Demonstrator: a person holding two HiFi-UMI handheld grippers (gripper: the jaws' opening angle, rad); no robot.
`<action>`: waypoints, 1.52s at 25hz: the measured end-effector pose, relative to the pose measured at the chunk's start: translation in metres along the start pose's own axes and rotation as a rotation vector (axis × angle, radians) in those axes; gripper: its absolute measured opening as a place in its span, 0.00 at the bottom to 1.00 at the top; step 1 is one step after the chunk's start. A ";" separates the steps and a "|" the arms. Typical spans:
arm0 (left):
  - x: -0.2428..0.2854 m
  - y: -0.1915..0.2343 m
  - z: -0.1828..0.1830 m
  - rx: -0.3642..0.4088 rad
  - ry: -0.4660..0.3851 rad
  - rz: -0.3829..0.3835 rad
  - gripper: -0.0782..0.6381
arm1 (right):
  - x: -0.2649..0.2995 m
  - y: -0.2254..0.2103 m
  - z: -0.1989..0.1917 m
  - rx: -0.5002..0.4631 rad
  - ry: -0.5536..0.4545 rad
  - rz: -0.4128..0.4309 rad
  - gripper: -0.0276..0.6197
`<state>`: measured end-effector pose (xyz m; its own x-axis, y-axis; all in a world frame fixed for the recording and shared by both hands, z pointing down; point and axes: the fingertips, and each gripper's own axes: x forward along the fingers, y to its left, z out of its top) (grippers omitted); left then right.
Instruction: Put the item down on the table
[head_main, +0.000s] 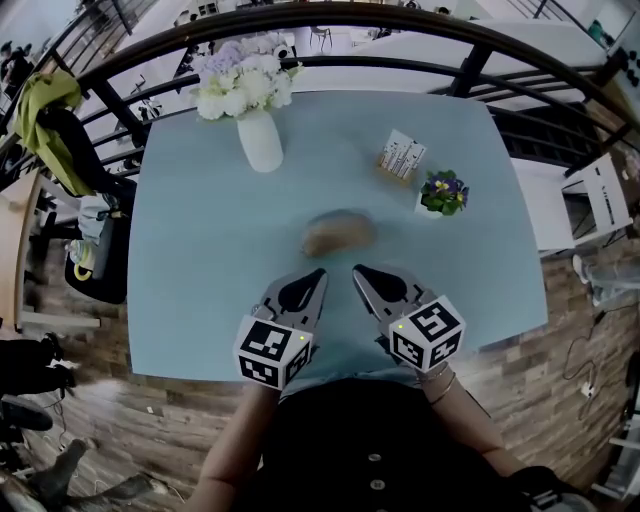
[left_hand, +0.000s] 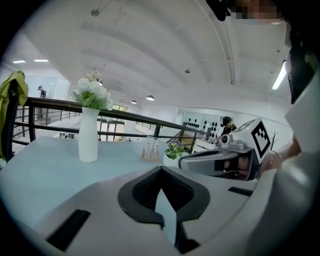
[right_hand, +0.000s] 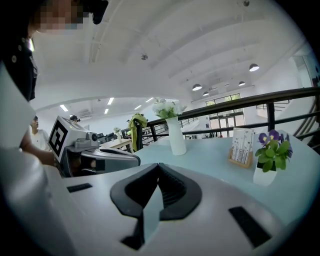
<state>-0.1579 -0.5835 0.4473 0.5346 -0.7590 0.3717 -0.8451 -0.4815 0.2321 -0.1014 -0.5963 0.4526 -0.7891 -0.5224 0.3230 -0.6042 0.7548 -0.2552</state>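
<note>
A brown, rounded item (head_main: 340, 233) lies on the light blue table (head_main: 200, 270), near its middle. Both grippers hover side by side over the table's near edge, a short way in front of the item and not touching it. My left gripper (head_main: 318, 276) has its jaws together with nothing between them, as the left gripper view also shows (left_hand: 161, 172). My right gripper (head_main: 358, 272) is likewise shut and empty (right_hand: 159, 167). Neither gripper view shows the item; the jaws' bodies hide it.
A white vase of flowers (head_main: 260, 140) stands at the table's far left. A card holder (head_main: 401, 157) and a small pot of purple flowers (head_main: 440, 195) are at the far right. A black railing (head_main: 470, 70) runs behind the table; a chair with green cloth (head_main: 45, 110) is at left.
</note>
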 end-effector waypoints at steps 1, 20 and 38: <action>0.001 -0.002 -0.001 -0.002 0.010 -0.004 0.13 | 0.000 -0.001 -0.001 0.001 0.002 -0.003 0.05; 0.007 -0.004 -0.012 -0.027 0.035 -0.042 0.13 | 0.001 -0.005 -0.010 -0.008 0.038 -0.024 0.05; 0.008 -0.002 -0.018 -0.063 0.052 -0.041 0.13 | 0.003 -0.002 -0.018 -0.011 0.066 -0.002 0.05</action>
<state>-0.1522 -0.5804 0.4661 0.5696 -0.7145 0.4064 -0.8217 -0.4824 0.3035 -0.1006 -0.5917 0.4706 -0.7786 -0.4968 0.3833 -0.6042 0.7584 -0.2445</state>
